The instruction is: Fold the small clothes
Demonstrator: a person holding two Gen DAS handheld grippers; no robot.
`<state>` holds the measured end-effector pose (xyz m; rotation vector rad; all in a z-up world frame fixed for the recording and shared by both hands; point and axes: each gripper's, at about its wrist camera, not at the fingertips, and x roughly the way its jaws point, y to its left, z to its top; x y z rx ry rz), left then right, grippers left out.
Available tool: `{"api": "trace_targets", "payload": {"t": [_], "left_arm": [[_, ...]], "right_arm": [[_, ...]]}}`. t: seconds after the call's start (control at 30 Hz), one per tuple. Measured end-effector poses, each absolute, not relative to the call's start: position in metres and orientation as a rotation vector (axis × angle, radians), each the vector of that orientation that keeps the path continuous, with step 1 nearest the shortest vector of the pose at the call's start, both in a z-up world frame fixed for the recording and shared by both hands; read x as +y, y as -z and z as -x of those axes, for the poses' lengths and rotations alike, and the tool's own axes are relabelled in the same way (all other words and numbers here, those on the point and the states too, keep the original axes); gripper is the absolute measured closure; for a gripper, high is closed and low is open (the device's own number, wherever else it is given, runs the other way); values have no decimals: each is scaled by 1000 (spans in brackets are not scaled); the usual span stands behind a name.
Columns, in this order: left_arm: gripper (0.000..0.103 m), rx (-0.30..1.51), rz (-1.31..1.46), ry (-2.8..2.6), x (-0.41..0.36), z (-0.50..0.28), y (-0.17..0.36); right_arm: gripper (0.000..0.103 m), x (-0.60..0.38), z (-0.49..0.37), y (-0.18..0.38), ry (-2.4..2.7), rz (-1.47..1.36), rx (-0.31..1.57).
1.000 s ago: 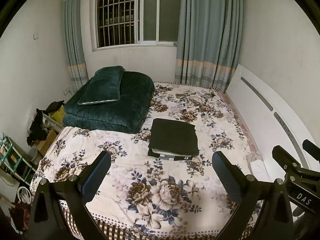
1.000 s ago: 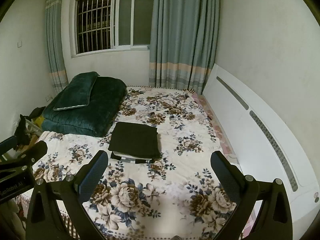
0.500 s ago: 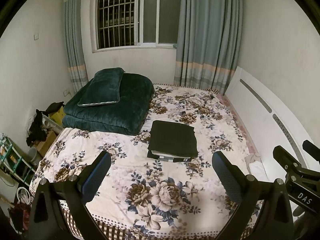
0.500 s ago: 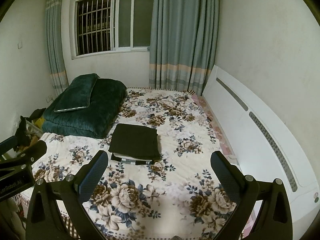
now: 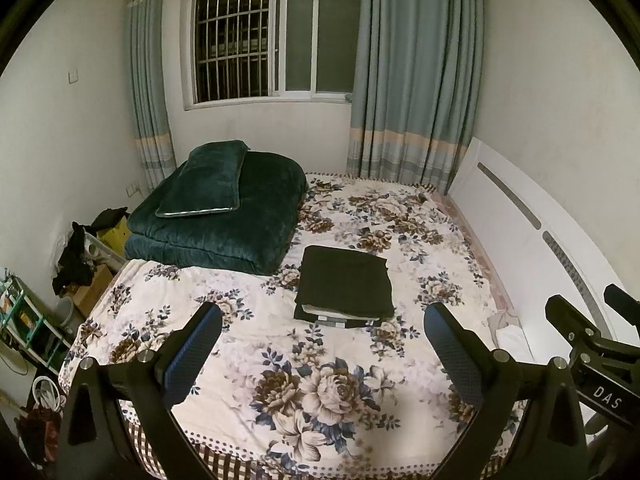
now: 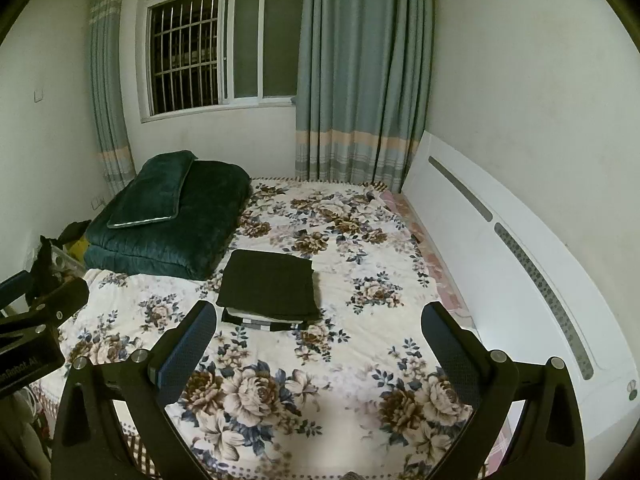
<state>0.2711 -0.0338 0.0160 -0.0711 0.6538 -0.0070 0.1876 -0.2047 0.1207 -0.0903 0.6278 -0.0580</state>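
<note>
A stack of folded dark clothes lies near the middle of the bed, with a striped edge showing at its front. My left gripper hangs open above the near part of the bed, short of the stack, with nothing between its fingers. In the right wrist view my right gripper is also open and empty, high above the bed, with the stack beyond its left finger. The right gripper's body shows at the right edge of the left wrist view, and the left gripper's body at the left edge of the right wrist view.
The floral bedspread covers the bed. A folded dark green quilt with a pillow fills the far left corner. A white headboard runs along the right. Boxes, dark clothes and a rack crowd the floor at left.
Both views have sunk and pulled back slightly, so the folded stack sits a little lower in the frames. Both grippers stay open and empty.
</note>
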Motion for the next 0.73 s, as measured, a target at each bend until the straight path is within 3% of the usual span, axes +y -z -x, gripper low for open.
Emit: {"api": "trace_targets", "payload": {"t": [0.73], "left_arm": [[0, 643, 65, -11, -36, -270, -30]], "right_arm": [[0, -204, -183, -120, 68, 86, 626]]}}
